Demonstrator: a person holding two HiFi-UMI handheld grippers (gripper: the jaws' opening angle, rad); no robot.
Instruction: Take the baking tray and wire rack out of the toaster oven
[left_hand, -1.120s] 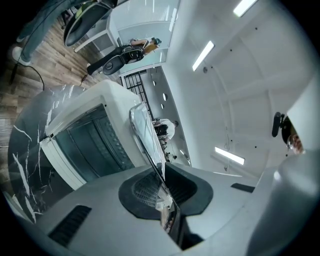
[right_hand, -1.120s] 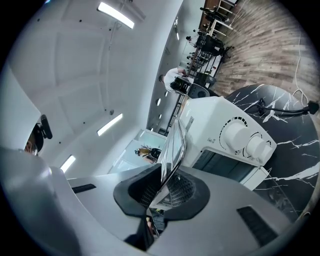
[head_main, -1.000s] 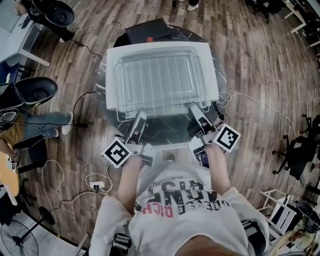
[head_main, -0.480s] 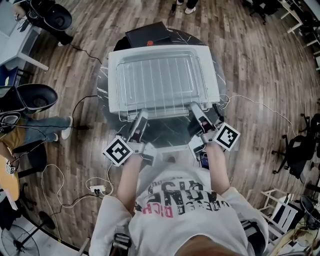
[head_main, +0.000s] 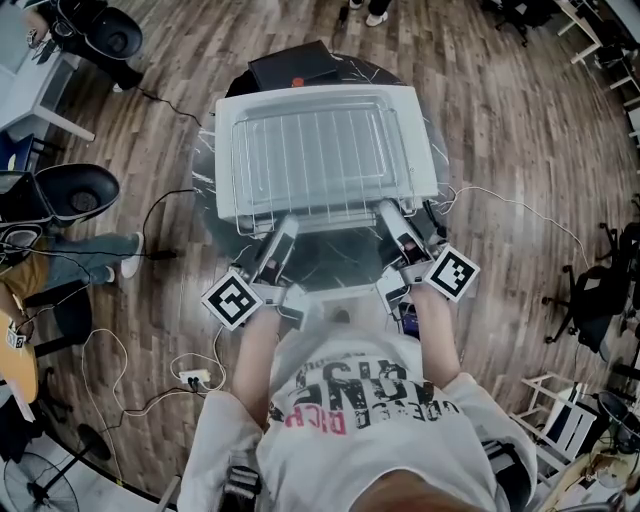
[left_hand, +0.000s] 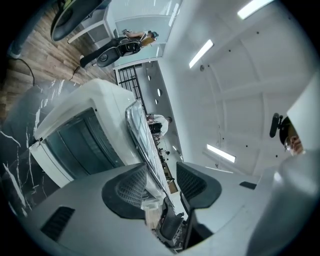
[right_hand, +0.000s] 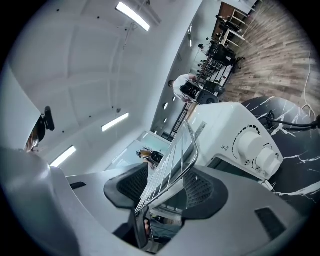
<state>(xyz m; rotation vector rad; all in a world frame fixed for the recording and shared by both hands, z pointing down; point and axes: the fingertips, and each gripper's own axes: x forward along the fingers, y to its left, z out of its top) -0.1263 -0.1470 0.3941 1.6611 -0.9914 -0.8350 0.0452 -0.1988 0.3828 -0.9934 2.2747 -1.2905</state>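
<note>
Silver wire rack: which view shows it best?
Head view: the whole silver wire rack shows from above, atop the white toaster oven. Left gripper view sees it nearly edge-on; right gripper view shows only its near corner.

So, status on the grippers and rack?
Left gripper, right gripper: just opened, wire rack edge between jaws. Rack and baking tray atop toaster oven. Nothing blocking.

One toaster oven (head_main: 426, 160), one wire rack (head_main: 318, 160), one baking tray (head_main: 326, 117), two claws (head_main: 278, 238) (head_main: 392, 224).
</note>
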